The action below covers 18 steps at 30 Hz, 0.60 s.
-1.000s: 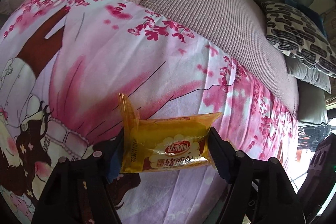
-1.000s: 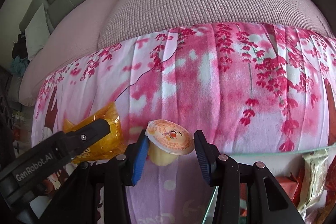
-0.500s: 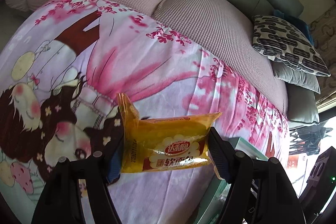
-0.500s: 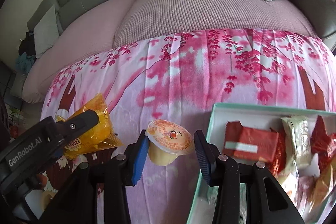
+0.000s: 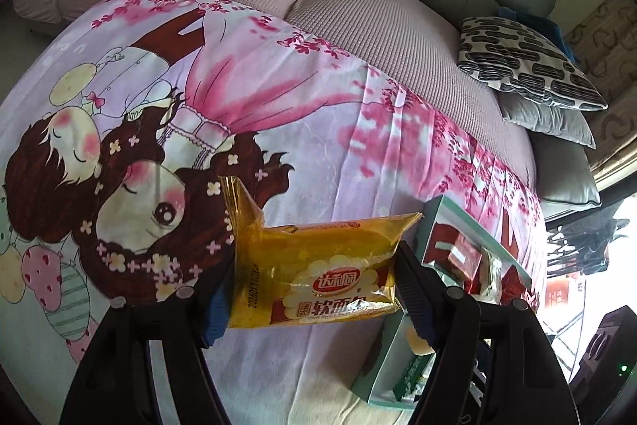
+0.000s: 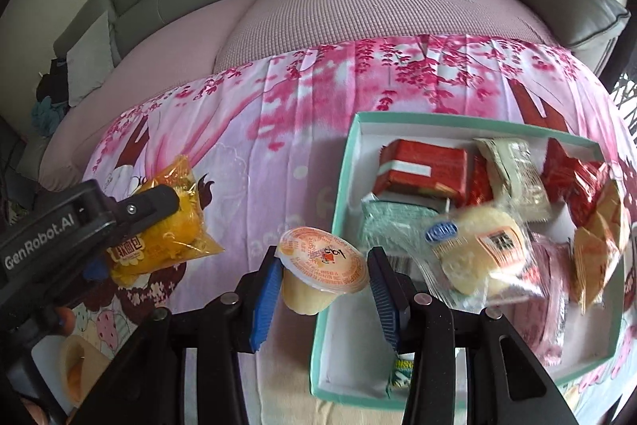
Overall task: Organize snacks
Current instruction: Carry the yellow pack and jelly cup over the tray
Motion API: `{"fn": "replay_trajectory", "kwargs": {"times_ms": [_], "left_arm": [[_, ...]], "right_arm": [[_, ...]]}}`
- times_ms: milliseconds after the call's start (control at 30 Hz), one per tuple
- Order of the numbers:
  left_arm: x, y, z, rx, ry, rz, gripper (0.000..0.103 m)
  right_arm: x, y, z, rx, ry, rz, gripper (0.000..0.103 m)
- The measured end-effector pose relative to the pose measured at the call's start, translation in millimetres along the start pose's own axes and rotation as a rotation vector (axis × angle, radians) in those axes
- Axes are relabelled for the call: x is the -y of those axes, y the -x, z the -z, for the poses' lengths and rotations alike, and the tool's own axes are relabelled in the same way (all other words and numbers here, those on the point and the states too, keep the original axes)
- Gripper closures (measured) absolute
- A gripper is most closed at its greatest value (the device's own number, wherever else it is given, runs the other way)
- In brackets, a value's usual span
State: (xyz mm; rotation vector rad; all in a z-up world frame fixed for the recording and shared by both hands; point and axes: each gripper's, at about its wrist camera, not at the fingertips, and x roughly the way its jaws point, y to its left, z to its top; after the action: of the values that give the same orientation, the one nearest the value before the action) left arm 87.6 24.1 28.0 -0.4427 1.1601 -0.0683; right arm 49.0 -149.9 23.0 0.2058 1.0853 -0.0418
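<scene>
The left gripper is clamped on a yellow bread packet, both fingers against its short ends, holding it above the printed sheet. To the right of the packet, a teal box lies on the sheet near its right edge, holding red wrapped snacks. A patterned cushion lies beyond the sheet's far edge.

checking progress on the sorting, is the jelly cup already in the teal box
No, the jelly cup is held in the right tool above the bedsheet, just left of the teal box.
</scene>
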Motion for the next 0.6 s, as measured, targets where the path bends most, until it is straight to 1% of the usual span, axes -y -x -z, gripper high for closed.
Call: {"fn": "replay_trajectory", "kwargs": {"times_ms": [200,300,433,600], "left_arm": [[13,11,13,0.015,-0.049,0.032,0.029],[25,16,18,0.030,-0.094,0.043,0.029],[36,15,24,0.025,-0.136,0.056,0.029],[44,12,28,0.020,-0.156,0.067,0.029]], "right_arm": [[8,16,14,0.022,-0.004,-0.009,0.056],[14,22,18,0.037,-0.012,-0.011,0.056],[23,21,20,0.041,-0.034,-0.001,0.056],[36,21,20,0.033,-0.061,-0.016,0.056]]}}
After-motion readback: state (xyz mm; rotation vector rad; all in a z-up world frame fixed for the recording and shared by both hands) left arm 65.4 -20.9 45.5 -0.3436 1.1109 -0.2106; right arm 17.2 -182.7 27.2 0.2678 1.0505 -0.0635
